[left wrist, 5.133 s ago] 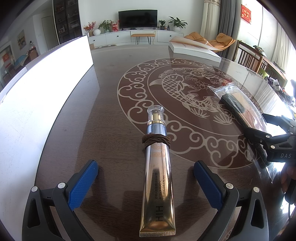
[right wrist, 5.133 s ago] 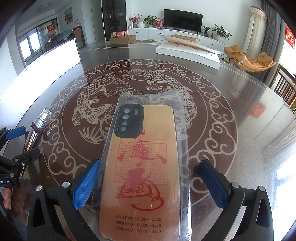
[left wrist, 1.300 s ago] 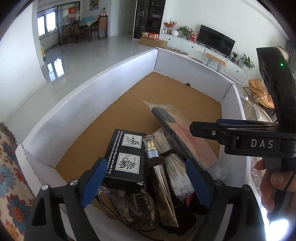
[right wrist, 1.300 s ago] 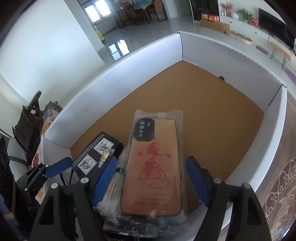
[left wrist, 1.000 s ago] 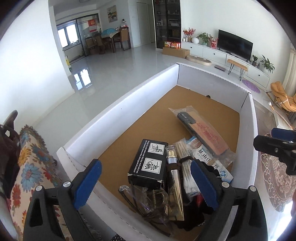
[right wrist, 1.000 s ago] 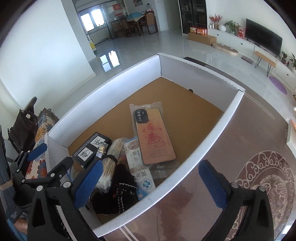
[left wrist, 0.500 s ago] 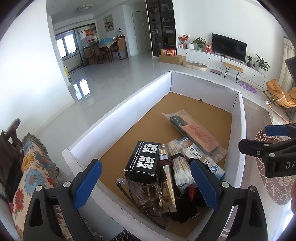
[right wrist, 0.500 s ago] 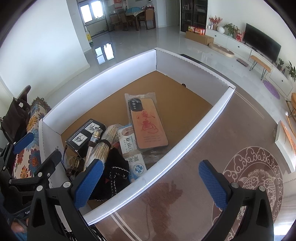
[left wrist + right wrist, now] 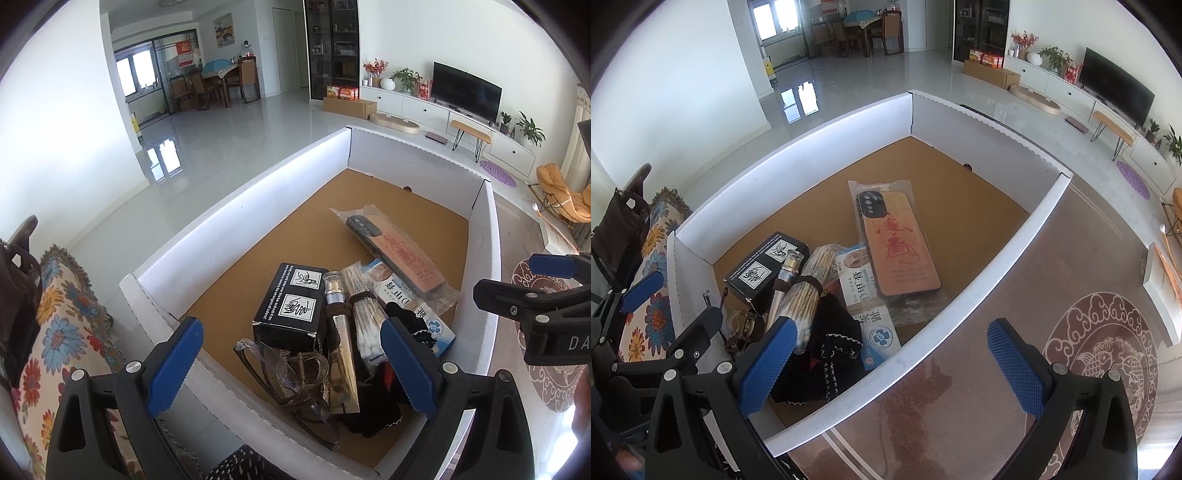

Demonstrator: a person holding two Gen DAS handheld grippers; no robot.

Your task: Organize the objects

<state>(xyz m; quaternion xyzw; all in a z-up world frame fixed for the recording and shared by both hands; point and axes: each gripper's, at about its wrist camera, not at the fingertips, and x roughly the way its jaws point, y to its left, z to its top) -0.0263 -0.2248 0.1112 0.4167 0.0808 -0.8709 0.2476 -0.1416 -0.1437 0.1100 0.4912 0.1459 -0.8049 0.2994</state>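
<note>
Left gripper [image 9: 291,363]: fingers [image 9: 173,360] spread wide and holding nothing; it hangs above the near end of the box, over the heap of things
Right gripper [image 9: 892,363]: fingers [image 9: 1015,363] also spread wide and empty; it sits over the box's long wall on the bench side, one finger above the heap, the other above the bench
Box [image 9: 798,147]: white walls, brown cardboard floor; it stands on the bench [image 9: 1015,288] along its edge; all the things lie inside it, crowded toward its near end, the far half of its floor bare
Phone case [image 9: 897,243]: orange back with red print, sealed in a clear bag; flat near the middle of the box, its near end resting on the white packet
White packet [image 9: 868,295]: blue emblem and printed characters; partly under the phone case, beside the black cloth
Cotton swab bundle [image 9: 364,315]: tied with a band; between the cream tube and the white packet
Cream tube [image 9: 340,343]: metallic, clear cap pointing toward the box's far end; a brown tie around it; just beside the black carton
Black carton [image 9: 290,308]: white pictograms on top; nearest the box's outer long wall
Glasses [image 9: 284,363]: clear lenses; at the near wall of the box, in front of the black carton
Black cloth [image 9: 834,347]: white stitching; in the near corner of the box on the bench side
</note>
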